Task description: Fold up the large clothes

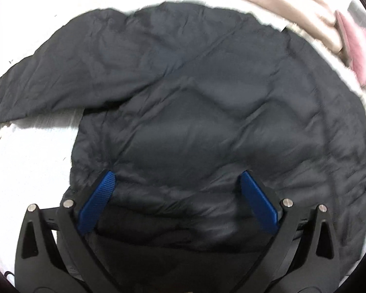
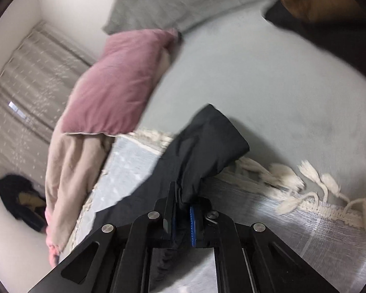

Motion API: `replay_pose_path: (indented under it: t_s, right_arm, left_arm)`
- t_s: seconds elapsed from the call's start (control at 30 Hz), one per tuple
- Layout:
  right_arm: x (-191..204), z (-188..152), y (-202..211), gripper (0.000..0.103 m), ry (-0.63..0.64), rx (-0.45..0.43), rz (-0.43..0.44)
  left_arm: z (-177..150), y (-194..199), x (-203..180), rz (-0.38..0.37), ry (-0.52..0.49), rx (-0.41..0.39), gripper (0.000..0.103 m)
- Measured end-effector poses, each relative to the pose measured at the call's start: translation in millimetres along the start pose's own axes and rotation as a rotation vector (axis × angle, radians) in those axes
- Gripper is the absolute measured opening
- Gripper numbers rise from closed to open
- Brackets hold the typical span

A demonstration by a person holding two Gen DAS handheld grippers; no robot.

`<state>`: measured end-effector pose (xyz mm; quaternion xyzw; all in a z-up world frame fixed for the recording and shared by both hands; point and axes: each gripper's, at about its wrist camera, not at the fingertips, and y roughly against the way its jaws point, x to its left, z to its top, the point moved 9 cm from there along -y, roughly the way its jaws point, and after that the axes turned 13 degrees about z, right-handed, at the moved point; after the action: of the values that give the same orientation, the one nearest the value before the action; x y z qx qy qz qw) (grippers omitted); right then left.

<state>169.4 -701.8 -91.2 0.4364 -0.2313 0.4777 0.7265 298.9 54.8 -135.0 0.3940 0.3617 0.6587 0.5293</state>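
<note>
A large black puffy jacket (image 1: 195, 92) lies spread flat on a white surface (image 1: 24, 161), one sleeve (image 1: 48, 83) stretched out to the left. My left gripper (image 1: 178, 180) is open, its blue pads wide apart just above the jacket's near hem. In the right wrist view my right gripper (image 2: 181, 210) is shut on a fold of the jacket's black sleeve (image 2: 207, 141), which sticks up and forward from the jaws. The rest of the jacket is hidden from that view.
Beige and pink folded bedding (image 1: 329, 31) lies past the jacket's far right edge. In the right wrist view a pink pillow (image 2: 117, 80), a beige blanket (image 2: 66, 175), a grey cushion (image 2: 183, 0), a tasselled rug (image 2: 305, 219) and a dark object (image 2: 22, 200) on the floor.
</note>
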Motion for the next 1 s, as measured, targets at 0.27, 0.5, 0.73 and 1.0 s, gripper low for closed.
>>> replay_pose_path:
  t_s: [0.27,0.5,0.73,1.0]
  right_arm:
    - [145,19,42,0.007,0.260,-0.055,0.205]
    - [274,-21,60,0.007,0.456,0.025,0.430]
    - [360,-158,45,0.007,0.771,0.251,0.550]
    - [352,-323,-7,0.008,0.826,0.582,0.553]
  left_arm:
    - [51,61,-54,-0.233,0.025,-0.152,0.102]
    - [75,103,-107,-0.504,0.011,-0.236,0.102]
    - [66,110,-145,-0.711,-0.022,-0.229,0.102]
    - [60,76,-141,-0.878,0.093,-0.110,0.096]
